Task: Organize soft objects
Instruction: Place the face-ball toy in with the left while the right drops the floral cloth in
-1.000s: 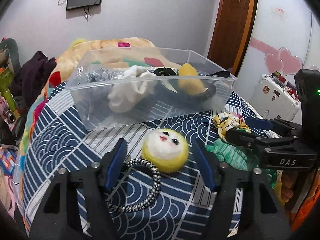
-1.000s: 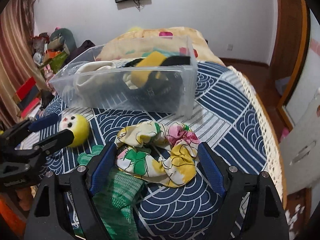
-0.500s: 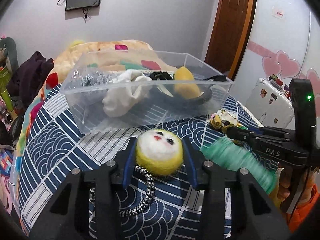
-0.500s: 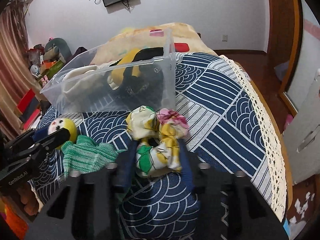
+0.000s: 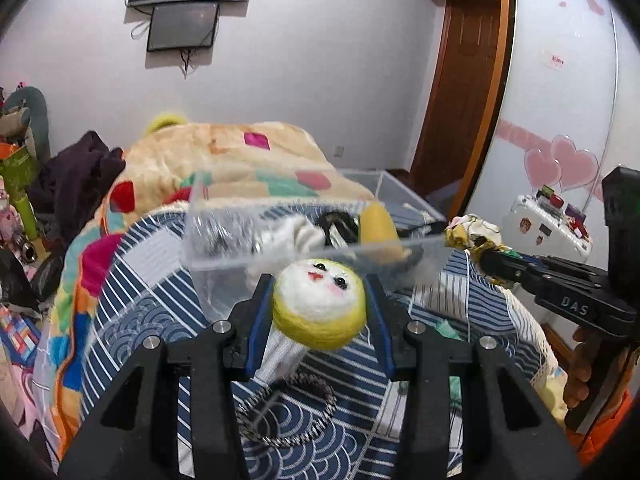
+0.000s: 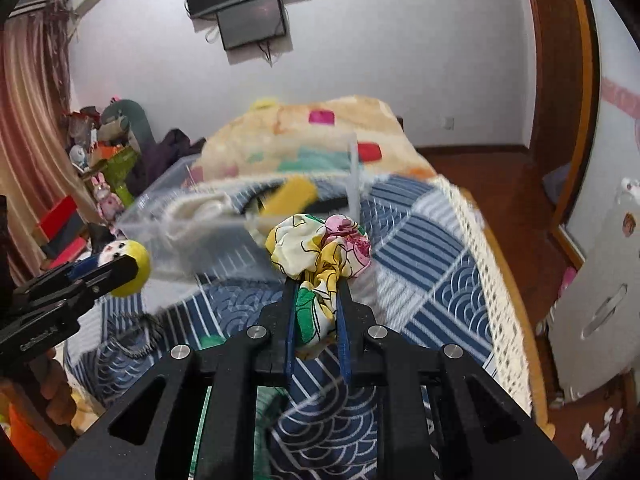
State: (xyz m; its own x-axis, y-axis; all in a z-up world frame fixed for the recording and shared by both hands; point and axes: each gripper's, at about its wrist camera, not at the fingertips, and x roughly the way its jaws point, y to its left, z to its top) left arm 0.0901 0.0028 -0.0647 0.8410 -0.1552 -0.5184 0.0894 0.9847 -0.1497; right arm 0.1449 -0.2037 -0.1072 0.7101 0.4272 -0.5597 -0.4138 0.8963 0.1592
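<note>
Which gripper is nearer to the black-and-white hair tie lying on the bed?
Left. The left gripper hangs just above the hair tie; the right gripper is off to its side.

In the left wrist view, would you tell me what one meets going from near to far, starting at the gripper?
Left gripper → yellow plush ball held in it → clear plastic bin → patchwork blanket → wall-mounted screen.
</note>
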